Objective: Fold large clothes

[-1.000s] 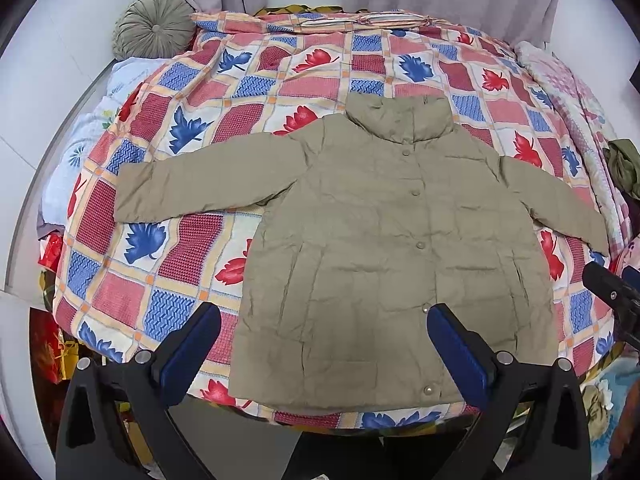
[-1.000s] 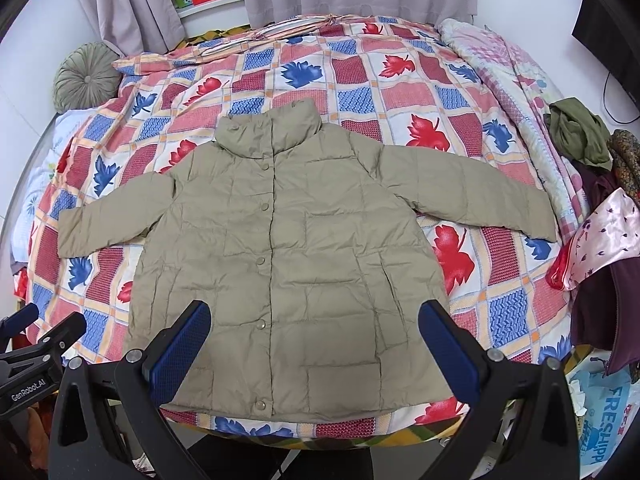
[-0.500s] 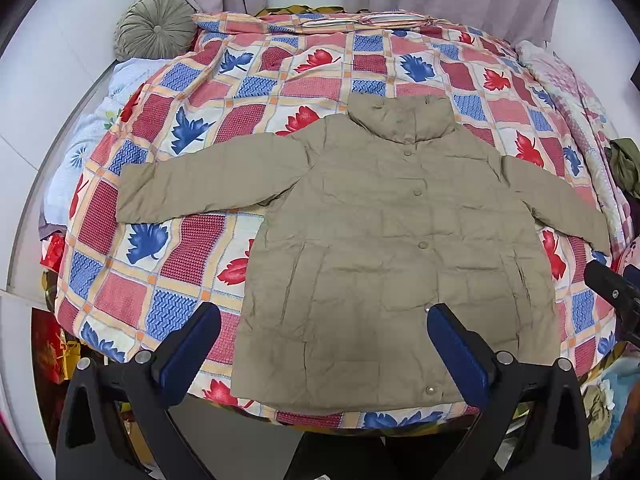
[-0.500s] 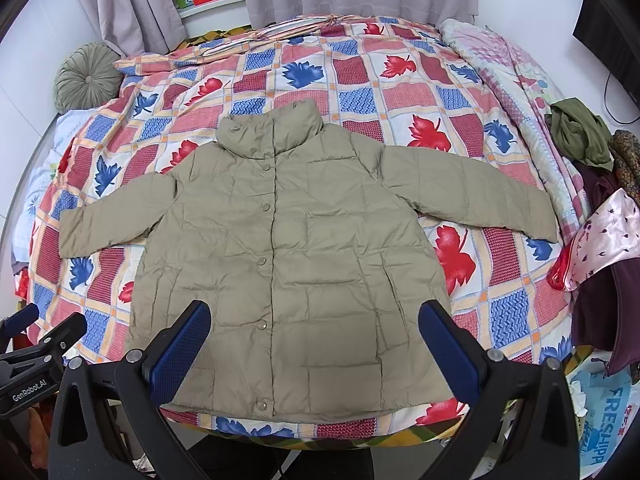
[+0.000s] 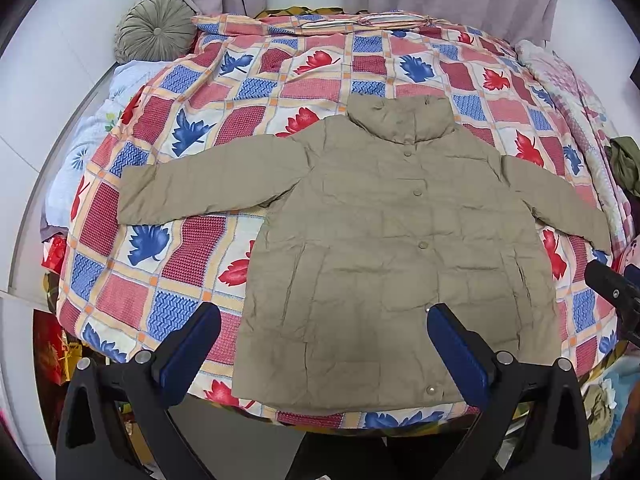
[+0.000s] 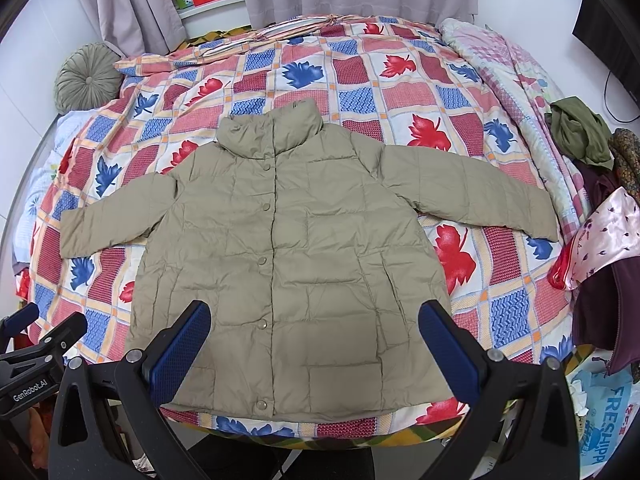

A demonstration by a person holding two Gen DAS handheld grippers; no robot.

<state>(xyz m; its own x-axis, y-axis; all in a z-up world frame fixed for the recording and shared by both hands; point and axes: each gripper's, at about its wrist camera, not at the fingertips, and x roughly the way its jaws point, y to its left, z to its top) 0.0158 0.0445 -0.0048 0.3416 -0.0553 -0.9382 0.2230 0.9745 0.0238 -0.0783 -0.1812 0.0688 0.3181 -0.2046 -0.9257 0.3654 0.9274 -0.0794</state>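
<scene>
An olive-green padded jacket (image 5: 396, 248) lies flat and buttoned on the bed, collar at the far end, both sleeves spread out to the sides; it also shows in the right wrist view (image 6: 288, 248). My left gripper (image 5: 324, 344) is open and empty, held above the jacket's near hem on its left half. My right gripper (image 6: 314, 340) is open and empty, held above the near hem. The right gripper shows at the right edge of the left wrist view (image 5: 612, 292). The left gripper shows at the left edge of the right wrist view (image 6: 36, 344).
The bed carries a checked quilt with red and blue leaves (image 6: 400, 92). A round green cushion (image 5: 154, 28) sits at the far left. A pile of clothes (image 6: 592, 184) lies along the right edge. Curtains and a shelf stand behind the bed.
Both views have shifted only slightly; the jacket sits a touch lower in the left wrist view. Both grippers stay open and empty.
</scene>
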